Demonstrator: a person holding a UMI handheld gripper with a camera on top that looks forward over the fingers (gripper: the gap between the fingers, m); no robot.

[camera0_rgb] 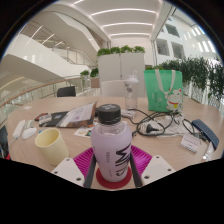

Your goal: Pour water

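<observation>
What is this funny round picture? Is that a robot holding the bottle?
It is not a full robot. A person holds a tool called a gripper, which has two fingers with pink pads. A small camera rides on that tool and looks forward along the fingers, so the picture is what the tool "sees". The lens is very wide, which is why everything looks bent and round.

Between the fingers stands a clear bottle with a dark cap and a white label. The pads sit close against its sides, but I cannot tell whether they truly squeeze it.

Just beside the bottle is a pale yellow cup, probably where the water will go. Further back on the table lie cables, papers and a green bag. Behind that are white planters with green plants.
</observation>
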